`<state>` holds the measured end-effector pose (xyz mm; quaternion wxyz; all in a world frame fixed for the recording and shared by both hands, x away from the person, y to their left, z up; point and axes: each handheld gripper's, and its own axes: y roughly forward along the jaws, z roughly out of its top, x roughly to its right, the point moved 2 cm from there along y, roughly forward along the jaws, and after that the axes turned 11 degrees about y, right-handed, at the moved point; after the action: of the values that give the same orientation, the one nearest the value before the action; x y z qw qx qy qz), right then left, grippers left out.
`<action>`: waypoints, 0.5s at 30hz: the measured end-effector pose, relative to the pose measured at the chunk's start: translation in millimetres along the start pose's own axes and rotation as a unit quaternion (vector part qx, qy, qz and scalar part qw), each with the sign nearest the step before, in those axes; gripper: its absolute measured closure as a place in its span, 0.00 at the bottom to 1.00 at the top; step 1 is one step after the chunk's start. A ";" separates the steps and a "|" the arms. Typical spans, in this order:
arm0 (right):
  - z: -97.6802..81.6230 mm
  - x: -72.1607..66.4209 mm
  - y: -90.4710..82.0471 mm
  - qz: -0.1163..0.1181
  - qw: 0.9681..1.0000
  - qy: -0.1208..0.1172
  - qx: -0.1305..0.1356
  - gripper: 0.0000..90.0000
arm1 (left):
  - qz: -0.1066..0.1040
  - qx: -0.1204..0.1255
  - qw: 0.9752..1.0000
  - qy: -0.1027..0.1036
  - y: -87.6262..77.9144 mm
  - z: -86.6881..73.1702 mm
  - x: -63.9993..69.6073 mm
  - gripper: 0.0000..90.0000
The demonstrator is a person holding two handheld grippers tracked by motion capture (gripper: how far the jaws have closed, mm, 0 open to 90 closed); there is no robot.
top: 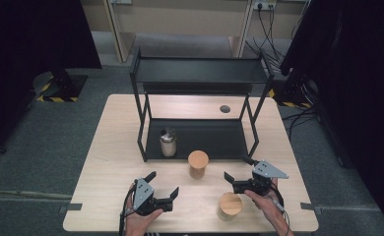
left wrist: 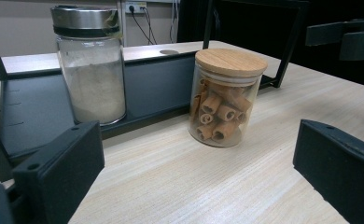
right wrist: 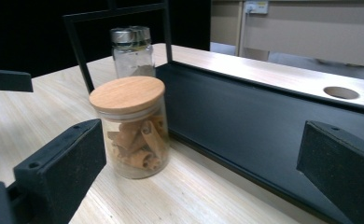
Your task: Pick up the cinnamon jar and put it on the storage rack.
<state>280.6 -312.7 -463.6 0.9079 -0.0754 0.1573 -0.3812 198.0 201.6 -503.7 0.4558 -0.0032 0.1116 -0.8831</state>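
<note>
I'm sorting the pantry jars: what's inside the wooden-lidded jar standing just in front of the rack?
The wooden-lidded jar holds short, brown rolled sticks, piled loosely against the glass. The pieces in the middle and at the back are covered by those in front.

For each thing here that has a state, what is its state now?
left gripper: open, holding nothing
right gripper: open, holding nothing
jar of rolled sticks: upright on the table, wooden lid on
second wooden-lidded jar: upright, lid on
shaker jar: upright on the rack's lower shelf, capped, partly filled with powder
</note>
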 end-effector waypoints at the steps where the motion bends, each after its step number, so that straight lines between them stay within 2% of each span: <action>1: 0.8 -0.3 1.6 0.002 1.000 -0.001 -0.001 0.02 | 0.000 0.000 1.000 0.000 0.0 0.0 0.0 0.01; 7: 10.6 -1.9 12.8 0.019 1.000 -0.009 -0.017 0.02 | -0.001 0.000 1.000 0.000 0.0 -0.1 -0.2 0.01; 15: 20.1 -5.1 26.1 0.029 0.999 -0.020 -0.030 0.02 | 0.000 0.002 1.000 -0.001 -0.5 -0.1 -0.6 0.01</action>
<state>301.5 -290.5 -450.3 0.9187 -0.1056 0.1521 -0.3487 197.9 202.3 -503.7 0.4559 -0.0028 0.1095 -0.8833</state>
